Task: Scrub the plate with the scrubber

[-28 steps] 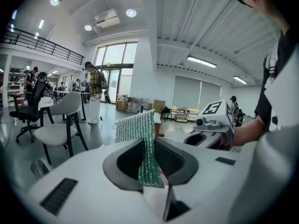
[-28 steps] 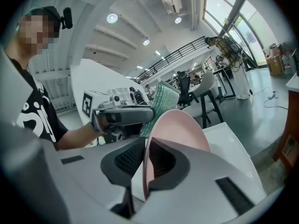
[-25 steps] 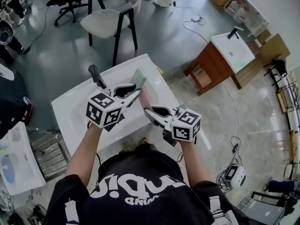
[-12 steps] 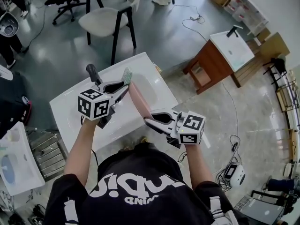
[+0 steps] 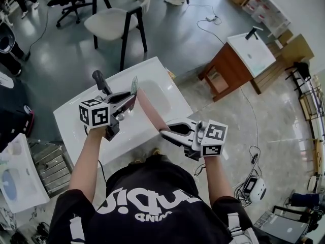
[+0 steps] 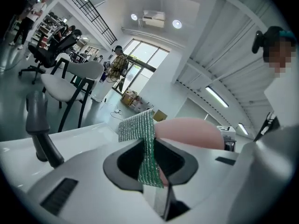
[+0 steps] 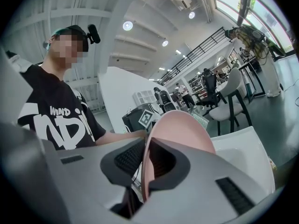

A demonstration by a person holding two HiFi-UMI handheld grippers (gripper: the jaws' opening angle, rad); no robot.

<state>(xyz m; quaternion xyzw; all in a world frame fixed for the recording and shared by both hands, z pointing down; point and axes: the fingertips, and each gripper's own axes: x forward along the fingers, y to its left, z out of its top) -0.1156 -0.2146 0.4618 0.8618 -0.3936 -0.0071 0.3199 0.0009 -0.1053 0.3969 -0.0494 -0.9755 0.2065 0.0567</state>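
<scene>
A pink plate [image 5: 148,111] stands on edge above the white sink [image 5: 76,117], with my right gripper [image 5: 165,131] shut on its near rim. In the right gripper view the plate [image 7: 180,132] rises between the jaws. My left gripper [image 5: 133,94] is shut on a green mesh scrubber [image 5: 135,83], which sits just left of the plate's far part. The left gripper view shows the scrubber [image 6: 142,139] pinched in the jaws with the plate [image 6: 189,133] right behind it; whether they touch I cannot tell.
A black faucet [image 5: 100,81] stands at the sink's back, left of the left gripper. A white chair [image 5: 119,17] is beyond the sink. A second sink on a wooden cabinet [image 5: 238,60] is at the right. Cables lie on the floor.
The left gripper has moved left and down with the scrubber and rolled. The right gripper has shifted right and up a little, and the plate now stands steeper.
</scene>
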